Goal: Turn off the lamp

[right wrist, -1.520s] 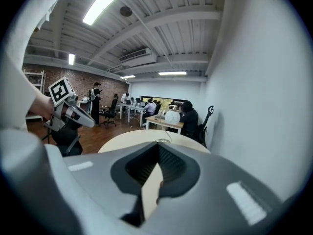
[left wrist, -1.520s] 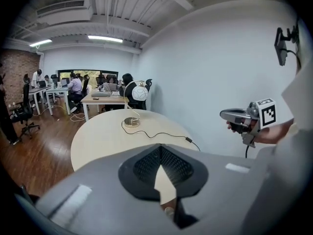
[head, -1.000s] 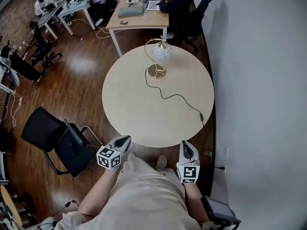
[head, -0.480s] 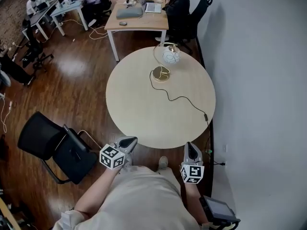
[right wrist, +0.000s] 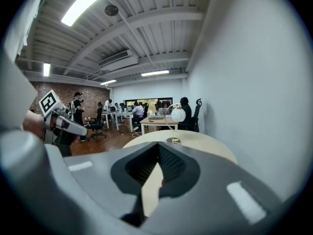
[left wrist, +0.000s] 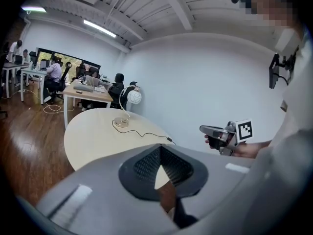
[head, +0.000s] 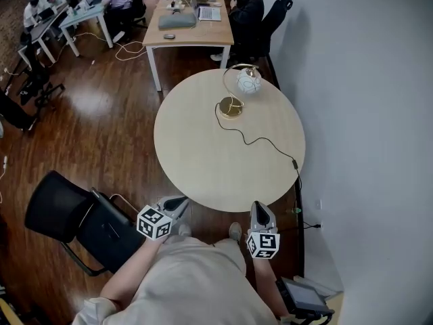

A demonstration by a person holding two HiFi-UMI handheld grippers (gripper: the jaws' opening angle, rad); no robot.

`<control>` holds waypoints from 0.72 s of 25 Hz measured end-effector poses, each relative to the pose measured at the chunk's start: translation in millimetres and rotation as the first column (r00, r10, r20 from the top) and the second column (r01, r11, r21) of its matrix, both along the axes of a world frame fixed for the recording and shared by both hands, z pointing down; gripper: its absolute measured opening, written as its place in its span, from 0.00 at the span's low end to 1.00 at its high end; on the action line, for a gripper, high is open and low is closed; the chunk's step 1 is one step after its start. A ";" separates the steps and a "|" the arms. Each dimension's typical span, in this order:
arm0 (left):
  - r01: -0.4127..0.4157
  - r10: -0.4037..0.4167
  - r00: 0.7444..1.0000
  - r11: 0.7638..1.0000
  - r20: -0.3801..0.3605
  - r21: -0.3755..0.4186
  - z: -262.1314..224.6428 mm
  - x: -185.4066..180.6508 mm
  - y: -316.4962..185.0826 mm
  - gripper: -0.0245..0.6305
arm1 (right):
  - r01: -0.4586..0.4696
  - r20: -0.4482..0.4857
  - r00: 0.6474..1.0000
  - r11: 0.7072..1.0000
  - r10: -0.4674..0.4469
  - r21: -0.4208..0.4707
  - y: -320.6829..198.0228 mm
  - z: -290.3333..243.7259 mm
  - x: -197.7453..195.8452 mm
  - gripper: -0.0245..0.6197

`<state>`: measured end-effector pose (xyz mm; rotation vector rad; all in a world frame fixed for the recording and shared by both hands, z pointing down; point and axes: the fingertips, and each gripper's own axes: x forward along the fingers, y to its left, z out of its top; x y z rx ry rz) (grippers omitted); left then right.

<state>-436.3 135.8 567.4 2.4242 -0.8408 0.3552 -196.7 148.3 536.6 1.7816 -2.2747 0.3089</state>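
Note:
The lamp stands at the far side of the round pale table (head: pixel 203 161), with a gold base (head: pixel 231 107) and a white globe shade (head: pixel 248 81) on a curved gold stem. Its black cord runs across the top to an inline switch (head: pixel 295 162) at the right edge. My left gripper (head: pixel 177 204) and right gripper (head: pixel 260 212) hang just off the near edge, both shut and empty. The left gripper view shows its shut tips (left wrist: pixel 159 153), the lamp (left wrist: pixel 131 98) far ahead and the right gripper (left wrist: pixel 215 131). The right gripper view shows its tips (right wrist: pixel 157 151) and the lamp shade (right wrist: pixel 178 114).
A black office chair (head: pixel 74 215) stands close at my left. A white wall (head: pixel 365 114) runs along the table's right side. Beyond the lamp is a rectangular desk (head: pixel 189 29) with seated people. A dark device (head: pixel 304 296) lies on the floor at my right.
The table and lamp have slid rightward in the head view as the person shifted sideways. Both grippers moved along with the body, still shut and just off the near edge.

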 end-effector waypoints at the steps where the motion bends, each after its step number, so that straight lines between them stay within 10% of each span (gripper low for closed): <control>1: -0.003 0.003 1.000 1.000 0.002 0.002 0.2 -6.7 2.4 0.04 | -0.016 0.000 1.000 1.000 0.017 -0.010 4.4 3.4 -3.3 0.05; 18: -0.019 0.020 0.999 1.000 -0.030 0.007 -1.4 -66.3 8.9 0.04 | 0.008 -0.211 0.977 1.000 -0.004 0.016 16.8 -10.8 -75.9 0.04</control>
